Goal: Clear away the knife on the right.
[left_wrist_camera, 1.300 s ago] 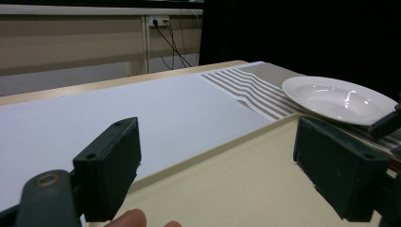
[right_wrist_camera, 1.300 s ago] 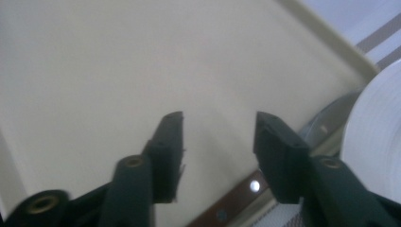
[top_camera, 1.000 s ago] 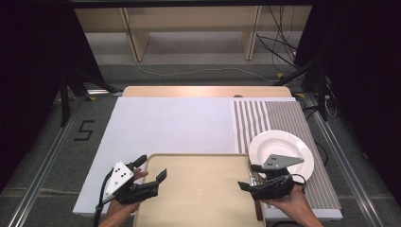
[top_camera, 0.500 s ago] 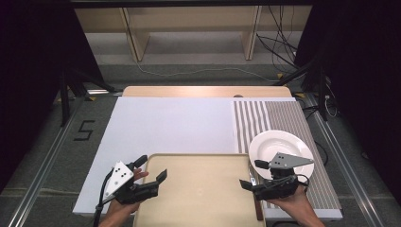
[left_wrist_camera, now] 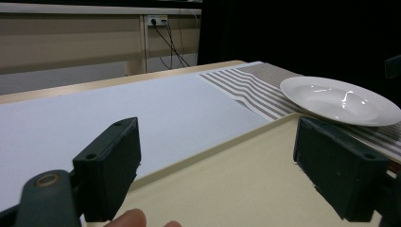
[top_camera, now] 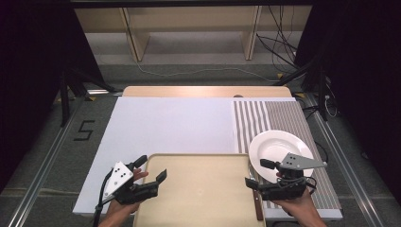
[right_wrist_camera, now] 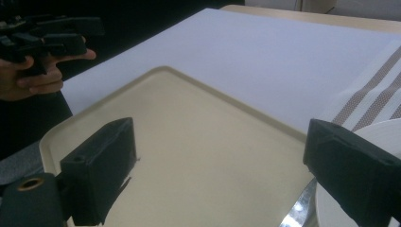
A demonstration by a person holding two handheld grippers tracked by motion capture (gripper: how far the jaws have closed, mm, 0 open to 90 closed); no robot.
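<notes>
Tray [top_camera: 198, 189]: lay at the near table edge.
Left gripper [top_camera: 152, 171]: spread wide at the tray's left rim, holding nothing.
Right gripper [top_camera: 254, 173]: spread wide at the tray's right rim, holding nothing.
Plate [top_camera: 274, 146]: just right of the tray.

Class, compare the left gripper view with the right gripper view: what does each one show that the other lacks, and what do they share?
The left gripper view alone takes in the whole white plate and the wooden shelving behind the table. The right gripper view alone catches the left gripper in its hand and a metal blade beside the tray. Both share the beige tray, the white mat, the striped cloth and open black jaws.
</notes>
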